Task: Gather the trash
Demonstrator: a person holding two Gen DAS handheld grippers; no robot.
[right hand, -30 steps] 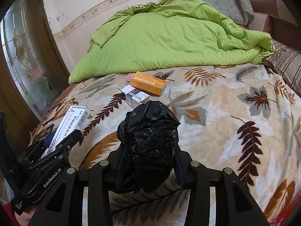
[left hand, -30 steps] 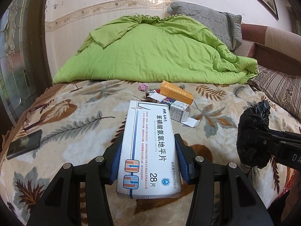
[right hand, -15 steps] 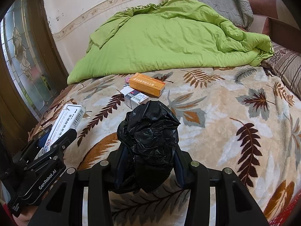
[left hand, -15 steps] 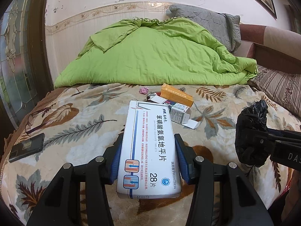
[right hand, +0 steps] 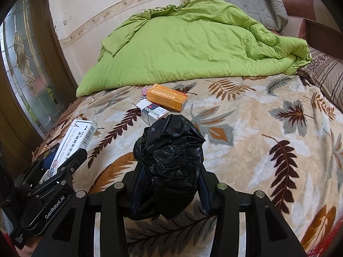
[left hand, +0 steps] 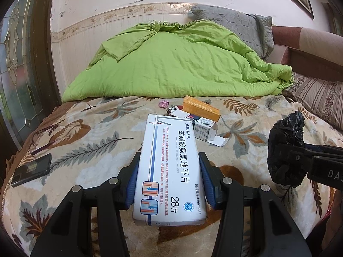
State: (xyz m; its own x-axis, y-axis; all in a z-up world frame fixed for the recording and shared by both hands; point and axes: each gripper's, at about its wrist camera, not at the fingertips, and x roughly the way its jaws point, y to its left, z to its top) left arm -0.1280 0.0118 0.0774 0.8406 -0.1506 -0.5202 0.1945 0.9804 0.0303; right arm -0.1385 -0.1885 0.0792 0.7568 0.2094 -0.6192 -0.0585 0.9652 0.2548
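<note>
My left gripper (left hand: 169, 171) is shut on a white and blue medicine box (left hand: 170, 165) and holds it above the leaf-patterned bed. The box and gripper also show at the left of the right wrist view (right hand: 72, 143). My right gripper (right hand: 169, 171) is shut on a crumpled black plastic bag (right hand: 169, 160), seen at the right of the left wrist view (left hand: 287, 150). On the bed ahead lie an orange box (left hand: 201, 108), a small white box with an open flap (left hand: 204, 128) and a pink paper wad (left hand: 164, 103).
A green duvet (left hand: 178, 64) and a grey pillow (left hand: 235, 25) are heaped at the back. A black phone (left hand: 32, 169) and glasses (left hand: 40, 139) lie at the bed's left edge. A striped pillow (left hand: 317, 94) is at the right. A glass door (left hand: 15, 81) stands left.
Both grippers have drawn back and up slightly from the bed, still holding the box and the bag. The items on the bed have not moved.
</note>
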